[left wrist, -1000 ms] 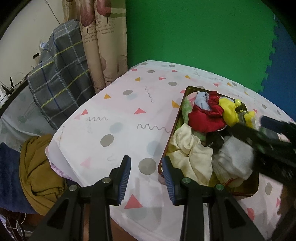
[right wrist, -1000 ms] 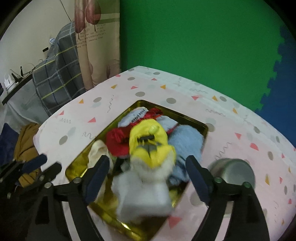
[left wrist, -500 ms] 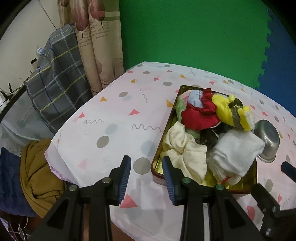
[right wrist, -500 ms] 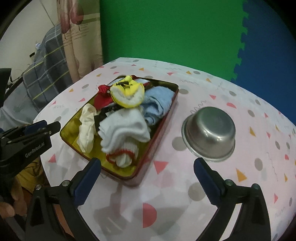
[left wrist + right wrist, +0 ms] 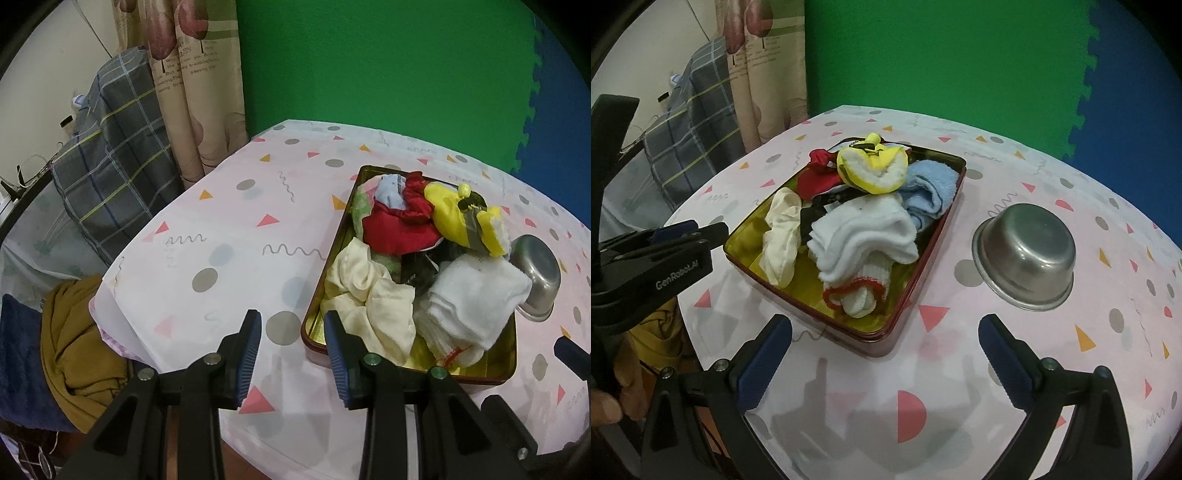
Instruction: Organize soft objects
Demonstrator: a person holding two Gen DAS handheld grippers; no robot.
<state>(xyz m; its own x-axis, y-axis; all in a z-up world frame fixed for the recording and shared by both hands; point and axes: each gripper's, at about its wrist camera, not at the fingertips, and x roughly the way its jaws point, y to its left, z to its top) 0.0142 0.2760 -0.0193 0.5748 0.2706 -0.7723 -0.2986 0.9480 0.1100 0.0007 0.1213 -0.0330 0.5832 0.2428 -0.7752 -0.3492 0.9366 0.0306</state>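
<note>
Patterned tablecloth [image 5: 960,387], both tools hovering, empty-jawed

I see the tray [image 5: 923,258] near the worktop's [image 5: 1071,350] front-left corner, socks [image 5: 864,232] heaped inside it. The upturned bowl [image 5: 1025,254] sits just right of the tray. Both my claws hover off the front edge.

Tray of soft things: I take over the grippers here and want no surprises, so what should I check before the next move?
1. Right gripper open and empty: ok.
2. Left gripper open and empty: ok.
3. White sock lies on top, reachable: ok.
4. Tray flat on the table: ok.
5. Steel bowl upside down beside the tray: not ok as a container.
6. Items under the pile: cannot tell.
</note>
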